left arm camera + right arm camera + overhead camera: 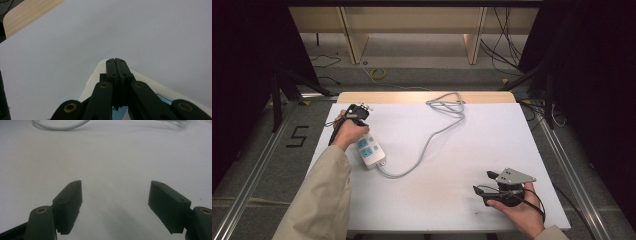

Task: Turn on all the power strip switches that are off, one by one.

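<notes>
Left tongs [117,65] closed, pressed onto remote [370,149], likely working a button; right tongs [116,205] held apart, well right of it.

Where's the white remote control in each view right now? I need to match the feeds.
High view: the white remote control lies left of centre, under the left tool.
Left gripper view: bottom centre, beneath the shut jaws.
Right gripper view: not in it.
Shared landmark: its grey cable.

My left gripper [357,116] sits over the remote control [370,149] at the table's [472,150] left side. The remote's cable [432,134] runs back to a coil by the far edge. My right gripper [486,186] lies near right.
</notes>
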`<state>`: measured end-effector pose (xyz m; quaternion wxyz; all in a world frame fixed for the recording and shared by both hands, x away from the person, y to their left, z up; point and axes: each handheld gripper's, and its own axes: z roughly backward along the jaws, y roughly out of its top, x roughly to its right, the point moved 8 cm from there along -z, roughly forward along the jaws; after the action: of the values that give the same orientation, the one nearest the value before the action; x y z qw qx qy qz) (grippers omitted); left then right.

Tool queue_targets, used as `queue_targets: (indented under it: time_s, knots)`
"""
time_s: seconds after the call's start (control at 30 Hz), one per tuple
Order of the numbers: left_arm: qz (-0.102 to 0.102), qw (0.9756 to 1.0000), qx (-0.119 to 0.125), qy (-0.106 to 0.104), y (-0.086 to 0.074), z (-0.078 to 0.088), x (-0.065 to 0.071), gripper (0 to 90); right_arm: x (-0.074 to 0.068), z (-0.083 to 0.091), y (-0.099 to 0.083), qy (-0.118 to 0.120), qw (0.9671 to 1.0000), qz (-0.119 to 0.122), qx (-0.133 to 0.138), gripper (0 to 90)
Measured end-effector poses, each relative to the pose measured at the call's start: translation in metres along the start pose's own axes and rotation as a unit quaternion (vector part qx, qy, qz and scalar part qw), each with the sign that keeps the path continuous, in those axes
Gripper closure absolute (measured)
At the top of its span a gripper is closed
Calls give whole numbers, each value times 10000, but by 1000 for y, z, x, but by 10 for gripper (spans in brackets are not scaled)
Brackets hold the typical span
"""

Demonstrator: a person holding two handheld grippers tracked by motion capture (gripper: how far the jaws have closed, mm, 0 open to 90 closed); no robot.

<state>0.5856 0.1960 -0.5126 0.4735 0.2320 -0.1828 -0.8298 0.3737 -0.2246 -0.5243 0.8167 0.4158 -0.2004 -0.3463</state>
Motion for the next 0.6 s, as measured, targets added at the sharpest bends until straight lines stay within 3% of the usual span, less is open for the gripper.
queue_targets:
  time_s: [0.6]
  knots:
    - [-21,10000,-75,-29,0,1,3,900,0,0,0,6,10000,3,-9,280]
